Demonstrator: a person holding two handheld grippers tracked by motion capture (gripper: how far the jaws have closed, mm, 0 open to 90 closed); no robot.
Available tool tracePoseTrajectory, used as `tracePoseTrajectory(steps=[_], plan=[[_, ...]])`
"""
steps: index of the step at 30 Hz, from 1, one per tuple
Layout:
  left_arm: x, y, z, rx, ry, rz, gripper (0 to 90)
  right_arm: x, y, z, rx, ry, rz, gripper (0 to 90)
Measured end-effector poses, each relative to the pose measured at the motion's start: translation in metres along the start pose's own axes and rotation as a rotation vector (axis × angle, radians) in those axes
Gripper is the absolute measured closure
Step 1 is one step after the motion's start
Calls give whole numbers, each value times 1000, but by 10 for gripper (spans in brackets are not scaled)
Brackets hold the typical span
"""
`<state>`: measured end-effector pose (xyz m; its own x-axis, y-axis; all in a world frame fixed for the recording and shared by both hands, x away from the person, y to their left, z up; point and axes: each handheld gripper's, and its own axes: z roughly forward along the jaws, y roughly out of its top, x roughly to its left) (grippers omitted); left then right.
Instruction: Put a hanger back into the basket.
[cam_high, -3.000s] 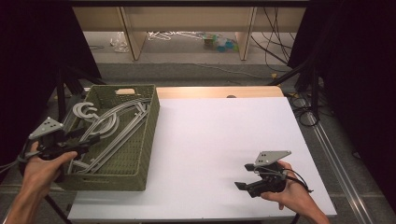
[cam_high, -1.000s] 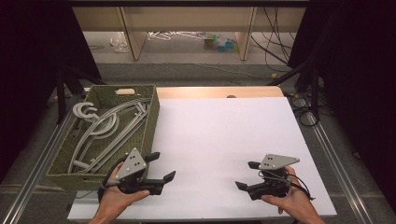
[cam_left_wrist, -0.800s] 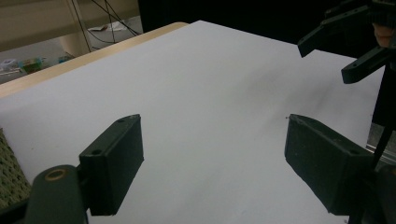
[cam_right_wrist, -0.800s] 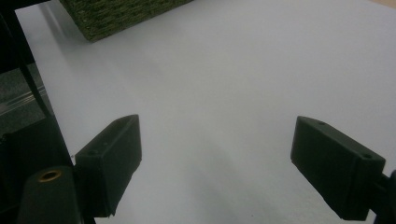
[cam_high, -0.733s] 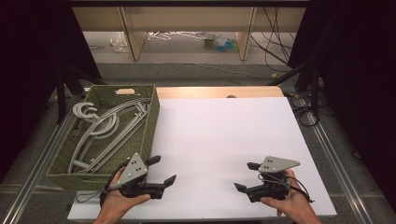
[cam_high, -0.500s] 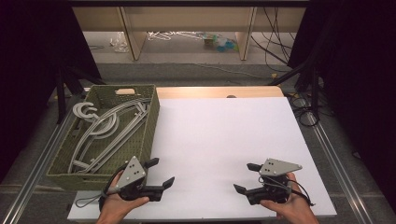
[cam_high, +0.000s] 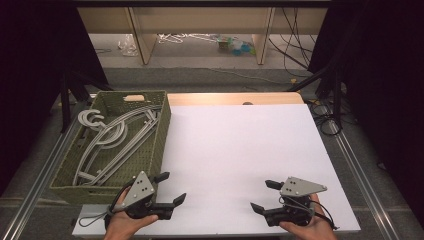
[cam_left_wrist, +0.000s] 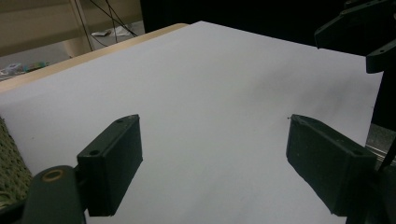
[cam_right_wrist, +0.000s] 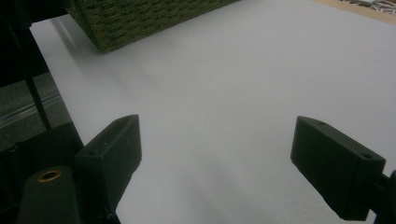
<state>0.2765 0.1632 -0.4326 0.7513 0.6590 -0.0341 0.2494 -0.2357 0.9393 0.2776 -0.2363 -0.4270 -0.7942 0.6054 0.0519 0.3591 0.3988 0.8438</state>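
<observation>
My left gripper (cam_high: 170, 189) has come off the basket (cam_high: 159, 145) to the table's (cam_high: 240, 145) near edge, facing my right gripper (cam_high: 261, 196). Both gape empty; hangers (cam_high: 112, 140) lie in the basket at the table's left edge, so I judge nothing started

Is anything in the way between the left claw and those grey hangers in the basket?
Yes: the green basket's near wall. The left gripper, jaws open and holding nothing, sits low at the basket's near right corner; the hangers lie inside, so it must lift over the rim.
</observation>
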Motion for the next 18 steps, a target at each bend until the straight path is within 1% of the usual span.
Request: tracePoseTrajectory(steps=[1, 2, 3, 5, 6, 8, 11, 12, 13, 16, 18], plan=[[1, 0, 0, 0, 3, 10, 184, 0, 0, 0, -3, -4, 2, 170], [1, 0, -1, 0, 5, 10, 184, 0, 0, 0, -4, -14, 3, 169], [1, 0, -1, 1, 10, -3, 184, 0, 0, 0, 0, -8, 10, 169], [1, 0, -1, -5, 9, -4, 184, 1, 0, 0, 5, -2, 11, 169], [1, 0, -1, -3, 7, -3, 184, 1, 0, 0, 5, -6, 8, 169], [2, 0, -1, -2, 5, 12, 185, 0, -1, 1, 4, -3, 12, 169], [1, 0, -1, -4, 4, 9, 185, 0, -1, 1, 6, -5, 11, 169], [1, 0, -1, -3, 3, 2, 185, 0, -1, 1, 6, -5, 11, 169], [1, 0, 0, -6, 1, 10, 184, 1, -1, 1, 5, -5, 11, 169], [1, 0, -1, -1, 3, 10, 185, 0, -1, 1, 6, -4, 13, 169], [1, 0, -1, -4, -1, 1, 185, 0, -1, 1, 7, -6, 12, 169]])
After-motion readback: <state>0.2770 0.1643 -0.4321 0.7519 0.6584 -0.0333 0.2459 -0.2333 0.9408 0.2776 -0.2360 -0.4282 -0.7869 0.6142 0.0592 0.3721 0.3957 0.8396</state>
